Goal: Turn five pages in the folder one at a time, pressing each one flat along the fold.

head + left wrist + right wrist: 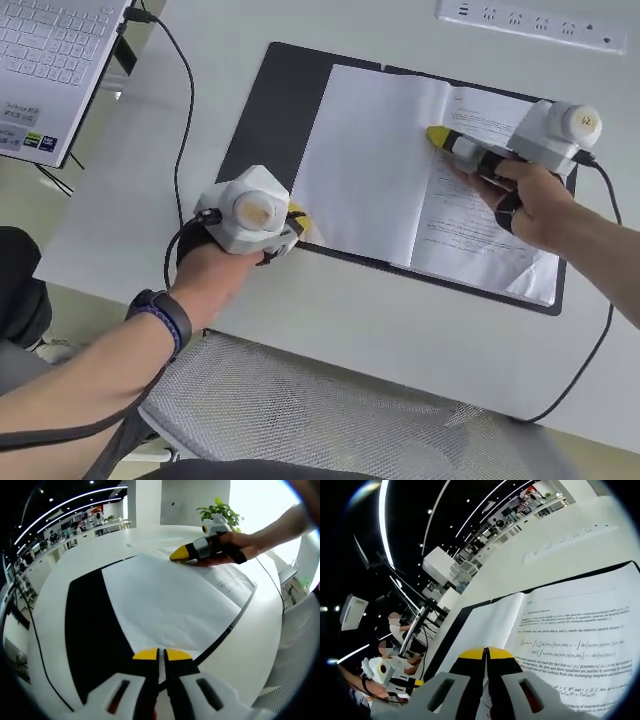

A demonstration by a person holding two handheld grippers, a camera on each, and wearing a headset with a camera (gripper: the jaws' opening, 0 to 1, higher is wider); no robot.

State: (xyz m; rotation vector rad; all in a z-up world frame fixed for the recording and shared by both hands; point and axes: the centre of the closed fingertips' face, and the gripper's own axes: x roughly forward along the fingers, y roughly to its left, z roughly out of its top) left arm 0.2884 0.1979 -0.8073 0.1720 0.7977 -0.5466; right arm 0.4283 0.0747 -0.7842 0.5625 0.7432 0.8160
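Note:
The folder [265,110] lies open on the white table, its black cover showing at the left. A blank white page [365,160] is turned onto the left side, and a printed page [480,225] lies at the right. My right gripper [437,135] is shut, its yellow tips resting at the fold [515,625] near the top of the pages. My left gripper [298,222] is shut too, with its tips [160,655] at the near left corner of the blank page [170,605]. That corner is hidden behind the tips.
A laptop [50,60] sits at the far left with a black cable [185,110] running past the folder. A white power strip [530,22] lies at the far right. A grey mesh chair [300,410] stands below the table's near edge.

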